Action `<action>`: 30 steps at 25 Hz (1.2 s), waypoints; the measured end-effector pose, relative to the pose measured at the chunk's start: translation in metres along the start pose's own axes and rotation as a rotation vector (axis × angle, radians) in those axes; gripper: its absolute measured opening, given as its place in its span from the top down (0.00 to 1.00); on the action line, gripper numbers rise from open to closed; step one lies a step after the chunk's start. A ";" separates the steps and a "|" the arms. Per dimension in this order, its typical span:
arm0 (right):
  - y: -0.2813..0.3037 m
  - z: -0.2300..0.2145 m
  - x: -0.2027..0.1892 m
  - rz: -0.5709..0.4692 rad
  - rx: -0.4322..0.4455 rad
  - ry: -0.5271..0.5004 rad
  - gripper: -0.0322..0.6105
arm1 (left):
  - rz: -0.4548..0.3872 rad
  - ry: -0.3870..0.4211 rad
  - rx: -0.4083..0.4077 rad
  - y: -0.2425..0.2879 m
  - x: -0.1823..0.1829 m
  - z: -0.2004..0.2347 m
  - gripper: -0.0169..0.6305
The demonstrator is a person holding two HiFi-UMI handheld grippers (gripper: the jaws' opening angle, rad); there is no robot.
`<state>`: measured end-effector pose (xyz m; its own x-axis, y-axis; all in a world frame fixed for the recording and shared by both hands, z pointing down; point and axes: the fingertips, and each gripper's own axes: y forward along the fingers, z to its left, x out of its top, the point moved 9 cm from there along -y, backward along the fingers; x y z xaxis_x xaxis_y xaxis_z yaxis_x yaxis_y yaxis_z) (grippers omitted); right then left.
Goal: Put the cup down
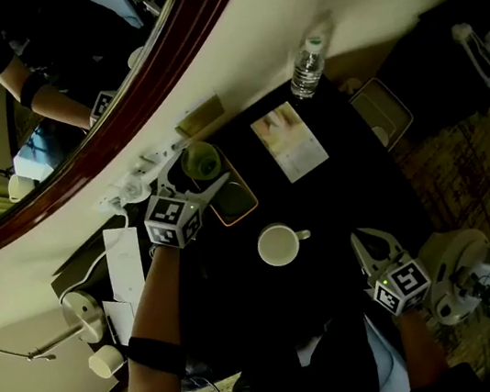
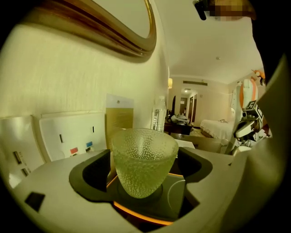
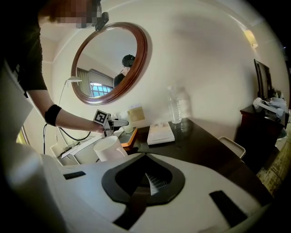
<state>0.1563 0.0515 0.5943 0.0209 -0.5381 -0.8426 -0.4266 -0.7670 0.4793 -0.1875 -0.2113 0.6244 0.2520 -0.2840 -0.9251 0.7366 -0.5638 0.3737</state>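
The cup (image 2: 144, 160) stood upright in a shallow round recess of the tray (image 1: 238, 201), at the back of the table (image 1: 339, 202) close to the wall. The left gripper (image 1: 204, 169) reached around it with its jaws spread wide, one dark pad on each side of the rim. No squeeze on the glass showed, so the cup looked released and resting on its own base. By that reading the task was nearly done: the cup was down, and what remained was to draw the left gripper back without knocking it. The cup was pale green glass, translucent, pebbled all over with small bumps, wide at the mouth and tapering to a narrow rounded foot. It would probably tip easily if a pad caught the rim. The tray was dark and smooth, oblong with rounded corners and an orange edge. A plain white mug (image 1: 279, 245) with a small handle sat nearer the person on the glossy dark tabletop, well apart from the tray. Beyond it lay a pale booklet (image 1: 289, 141), and a clear plastic bottle (image 1: 307, 66) stood by the wall. The right gripper (image 3: 146, 178) hung over the near edge of the table, jaws closed together on nothing, away from the mug. A white socket panel (image 2: 72, 136) sat on the wall behind the tray, under a round mirror (image 3: 136, 68) with a polished reddish wood frame.
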 end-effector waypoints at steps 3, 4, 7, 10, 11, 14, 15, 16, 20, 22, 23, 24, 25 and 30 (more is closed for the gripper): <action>-0.001 -0.001 -0.002 0.007 -0.003 0.011 0.93 | 0.003 0.018 0.019 0.000 0.000 0.001 0.39; -0.001 -0.001 -0.003 0.011 -0.004 0.014 0.93 | -0.001 0.015 0.023 0.000 0.000 0.001 0.39; 0.000 -0.003 -0.002 0.014 0.000 0.007 0.93 | -0.009 0.022 0.025 -0.002 0.001 0.000 0.40; 0.002 -0.005 -0.001 0.013 0.009 0.006 0.93 | 0.000 0.032 0.034 -0.004 0.001 -0.001 0.40; 0.002 -0.006 0.000 0.015 0.014 0.006 0.93 | 0.001 0.031 0.038 -0.006 0.002 -0.002 0.40; 0.004 -0.006 0.002 0.021 0.032 0.002 0.93 | -0.001 0.027 0.049 -0.014 0.007 -0.007 0.40; 0.005 -0.006 0.003 0.022 0.039 0.001 0.93 | -0.002 0.026 0.052 -0.017 0.009 -0.009 0.40; 0.005 -0.006 0.004 0.024 0.047 0.000 0.93 | -0.004 0.026 0.055 -0.020 0.010 -0.011 0.40; 0.005 -0.007 0.011 0.036 0.080 -0.016 0.93 | -0.017 0.015 0.085 -0.037 0.020 -0.022 0.40; 0.005 -0.007 0.016 0.041 0.096 -0.025 0.93 | -0.035 -0.013 0.097 -0.048 0.036 -0.037 0.40; 0.006 -0.007 0.019 0.043 0.106 -0.028 0.93 | -0.038 -0.023 0.103 -0.054 0.041 -0.044 0.40; 0.007 -0.005 0.023 0.044 0.119 -0.030 0.93 | -0.030 -0.028 0.111 -0.059 0.046 -0.051 0.40; 0.008 -0.003 0.028 0.049 0.133 -0.032 0.93 | -0.016 -0.031 0.119 -0.065 0.047 -0.057 0.40; 0.010 0.000 0.048 0.087 0.195 -0.076 0.93 | -0.022 -0.081 0.174 -0.096 0.047 -0.088 0.40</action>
<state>0.1531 0.0185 0.5587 -0.0888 -0.5657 -0.8198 -0.5910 -0.6326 0.5006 -0.1913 -0.1020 0.5393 0.1802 -0.3279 -0.9274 0.6201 -0.6940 0.3659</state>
